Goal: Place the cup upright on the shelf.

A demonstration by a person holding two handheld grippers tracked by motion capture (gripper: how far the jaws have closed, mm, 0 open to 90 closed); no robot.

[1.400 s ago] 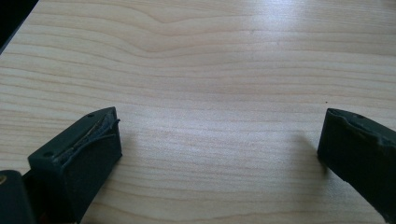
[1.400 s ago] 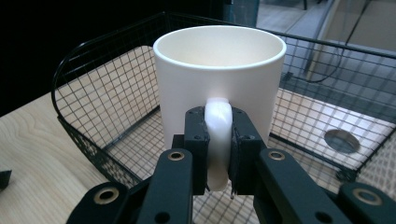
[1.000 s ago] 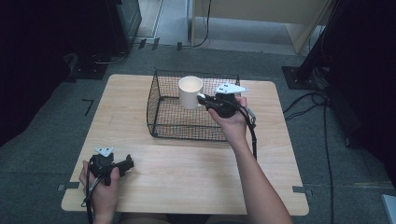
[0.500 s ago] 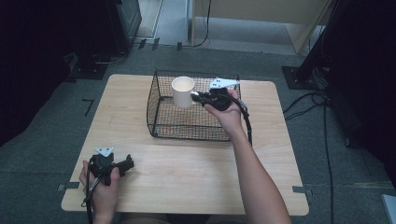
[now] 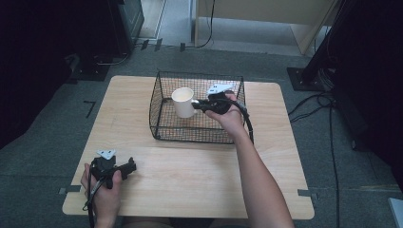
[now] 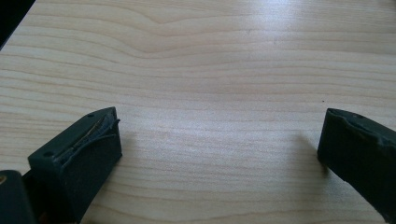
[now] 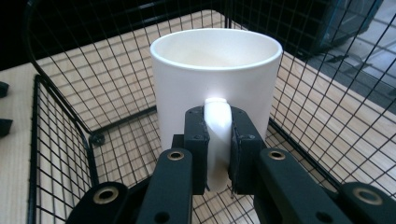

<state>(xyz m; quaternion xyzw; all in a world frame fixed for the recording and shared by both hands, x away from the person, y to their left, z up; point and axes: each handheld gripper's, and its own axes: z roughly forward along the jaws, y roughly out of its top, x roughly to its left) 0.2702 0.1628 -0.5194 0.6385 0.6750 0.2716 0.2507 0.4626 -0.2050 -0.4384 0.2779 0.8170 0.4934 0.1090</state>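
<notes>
The desk [image 5: 190,175] is a light wood-grain surface standing on grey floor [image 5: 43,156], with black cables [image 5: 328,123] trailing on the floor beyond its right edge and dark equipment [image 5: 126,23] standing past its far left corner.

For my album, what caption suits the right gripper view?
Black jaws clamp the white mug by its handle, inside the wire basket.

No readable text, labels or numbers anywhere.
</notes>
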